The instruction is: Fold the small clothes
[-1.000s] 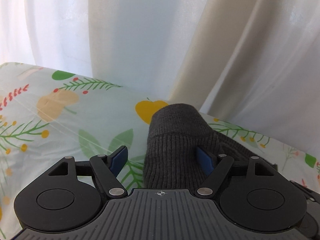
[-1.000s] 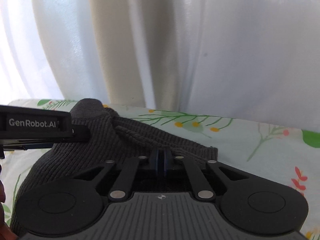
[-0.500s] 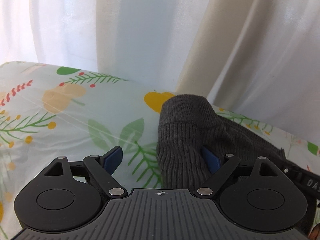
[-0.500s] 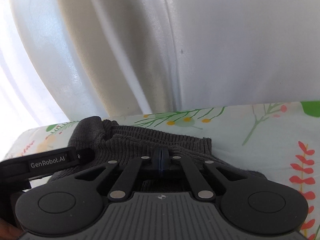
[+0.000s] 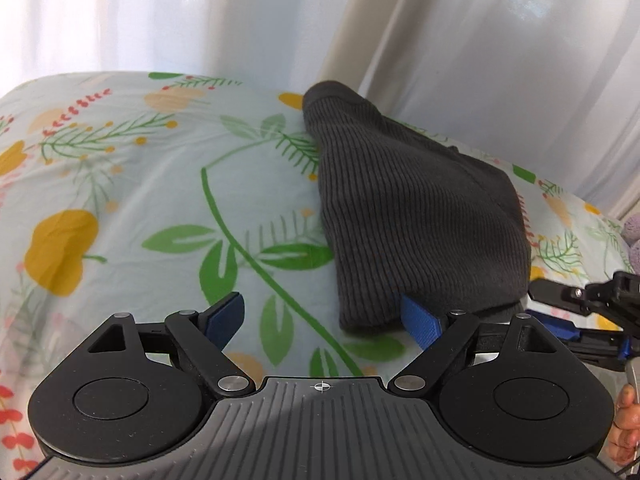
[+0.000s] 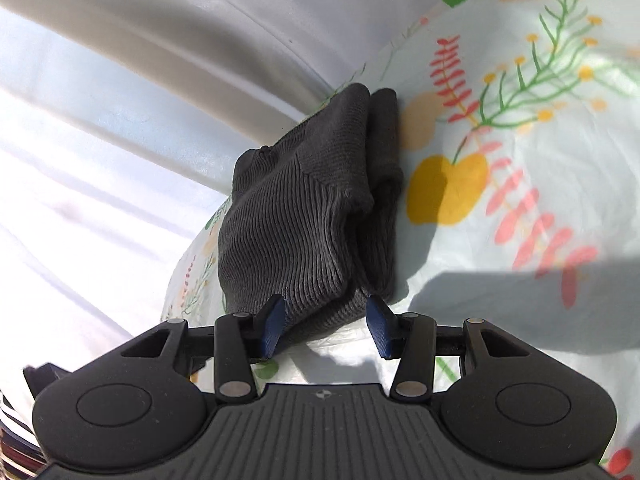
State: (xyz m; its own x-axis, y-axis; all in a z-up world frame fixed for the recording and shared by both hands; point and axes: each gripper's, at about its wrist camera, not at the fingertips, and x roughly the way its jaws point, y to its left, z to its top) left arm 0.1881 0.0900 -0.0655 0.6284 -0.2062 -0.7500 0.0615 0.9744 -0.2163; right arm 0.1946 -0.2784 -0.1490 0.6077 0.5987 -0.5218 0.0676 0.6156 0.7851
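Now, garment: dark grey ribbed knit (image 5: 416,216) folded double on floral desk cloth (image 5: 120,184).
Left claw (image 5: 326,316): spread, empty.
Right claw (image 6: 326,322): spread, astride fold, seemingly just released.

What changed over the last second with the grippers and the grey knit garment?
The right gripper let go: its fingers, shut on the grey knit garment a second ago, now stand open around its near edge. The camera has also rolled. The left gripper stayed open, and the garment still lies folded on the floral sheet.
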